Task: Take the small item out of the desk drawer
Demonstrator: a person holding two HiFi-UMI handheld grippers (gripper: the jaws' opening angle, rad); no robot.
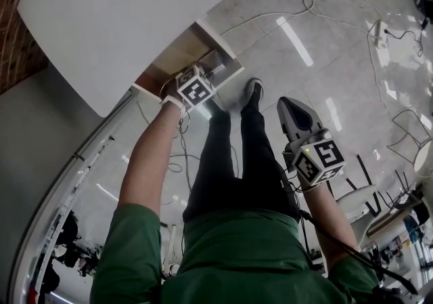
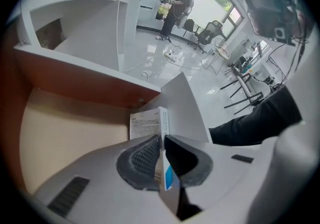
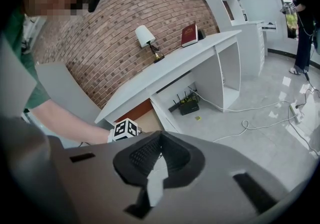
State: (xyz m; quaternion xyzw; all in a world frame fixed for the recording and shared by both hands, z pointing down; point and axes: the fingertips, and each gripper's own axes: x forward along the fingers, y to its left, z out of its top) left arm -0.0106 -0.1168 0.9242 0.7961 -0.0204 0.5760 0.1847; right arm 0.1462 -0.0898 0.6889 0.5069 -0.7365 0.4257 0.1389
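The desk drawer stands open under the white desk top. My left gripper reaches into it, its marker cube uppermost. In the left gripper view my left gripper is shut on a small white box with fine print and a blue patch, held upright above the beige drawer bottom. My right gripper hangs apart to the right over the floor. Its jaws are shut with nothing between them.
A lamp and a red book stand on the desk, a router under it. Cables trail over the tiled floor. Chairs stand at the right. A person stands far off by the windows.
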